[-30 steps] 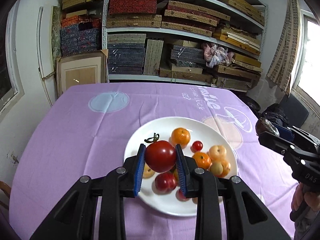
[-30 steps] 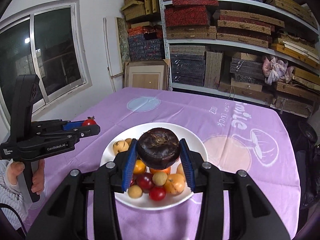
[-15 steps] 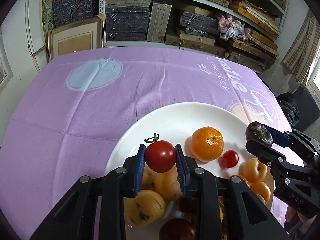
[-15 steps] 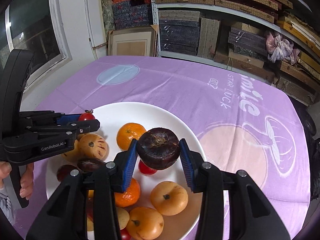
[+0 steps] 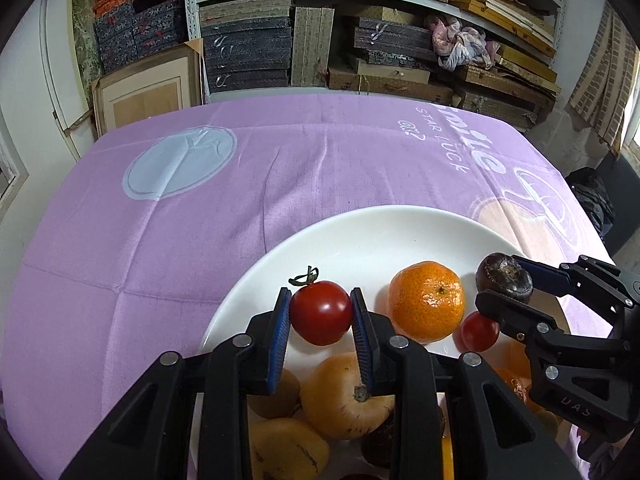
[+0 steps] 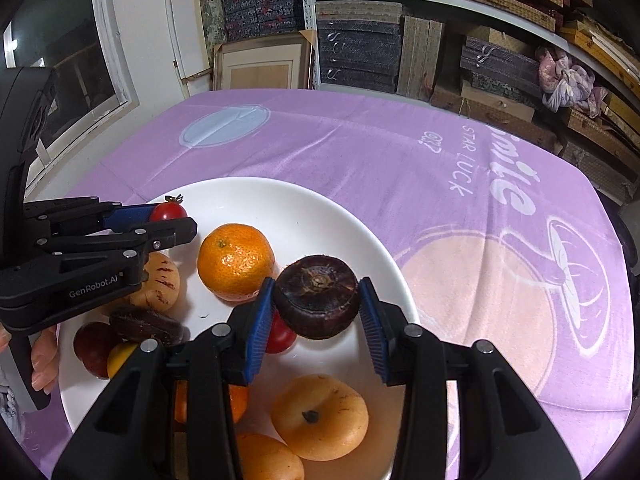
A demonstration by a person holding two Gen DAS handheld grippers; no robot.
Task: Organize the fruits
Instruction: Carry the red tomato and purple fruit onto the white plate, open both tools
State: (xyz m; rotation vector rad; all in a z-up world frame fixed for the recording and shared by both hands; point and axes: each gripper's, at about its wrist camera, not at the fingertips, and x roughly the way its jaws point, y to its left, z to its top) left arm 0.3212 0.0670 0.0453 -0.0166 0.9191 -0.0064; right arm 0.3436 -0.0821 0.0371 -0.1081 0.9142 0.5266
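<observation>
A white plate (image 5: 360, 236) (image 6: 312, 216) on the purple cloth holds several fruits. My left gripper (image 5: 321, 314) (image 6: 176, 220) is shut on a red tomato (image 5: 320, 312) (image 6: 168, 211) with a green stem, low over the plate's left part. My right gripper (image 6: 318, 308) (image 5: 505, 290) is shut on a dark purple round fruit (image 6: 317, 296) (image 5: 503, 278), held just over the plate beside an orange mandarin (image 6: 236, 260) (image 5: 427, 300). A small red tomato (image 5: 478, 331) (image 6: 280, 334) lies under the right gripper. Yellow-orange fruits (image 6: 320, 416) (image 5: 344, 396) lie nearer the cameras.
The purple tablecloth (image 5: 240, 208) (image 6: 440, 168) with white print covers the table; its far half is bare cloth. Shelves stacked with boxes (image 5: 248, 52) stand behind the table. A person's hand (image 6: 42, 360) holds the left gripper's handle at the left edge.
Both grippers have come down and forward over the plate with their fruits still held. The plate and its fruits now look much larger and closer in both views.
</observation>
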